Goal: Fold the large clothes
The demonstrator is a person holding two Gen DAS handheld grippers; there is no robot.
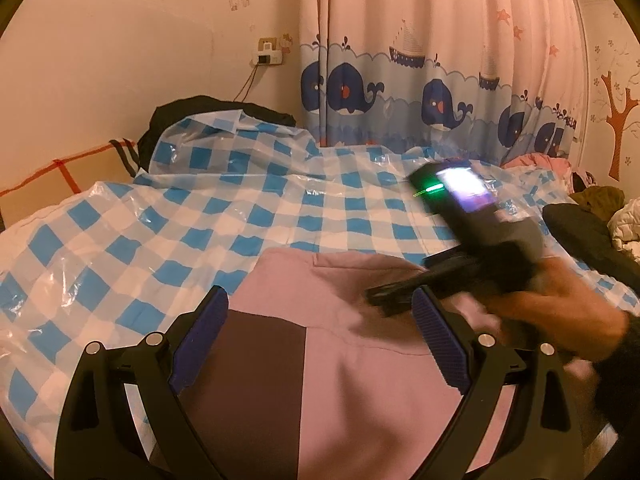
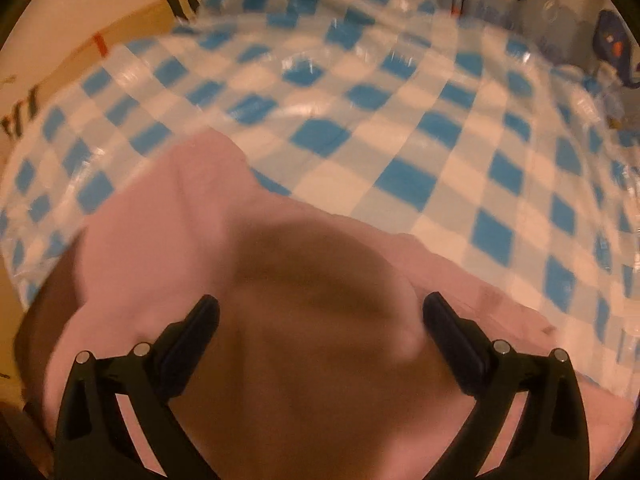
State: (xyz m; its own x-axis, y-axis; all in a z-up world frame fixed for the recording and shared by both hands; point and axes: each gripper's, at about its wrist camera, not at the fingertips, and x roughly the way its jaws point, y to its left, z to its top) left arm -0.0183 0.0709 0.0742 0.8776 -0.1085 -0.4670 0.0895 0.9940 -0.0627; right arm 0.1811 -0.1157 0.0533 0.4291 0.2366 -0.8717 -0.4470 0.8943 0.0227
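A pink garment (image 1: 360,368) with a dark brown panel (image 1: 256,376) lies on the bed's near side, over a blue-and-white checked plastic sheet (image 1: 224,208). My left gripper (image 1: 320,300) hovers open just above it, blue pads wide apart, nothing between them. In the left wrist view the right gripper body (image 1: 472,240) is blurred, held in a hand (image 1: 560,308) over the garment's right part. In the right wrist view my right gripper (image 2: 320,304) is open above the pink garment (image 2: 168,208), a shadow falling on the cloth between its fingers.
A black garment (image 1: 208,112) and a checked pillow (image 1: 60,168) lie at the bed's head by the wall. More clothes are piled at the far right (image 1: 592,216). A whale-print curtain (image 1: 420,80) hangs behind the bed.
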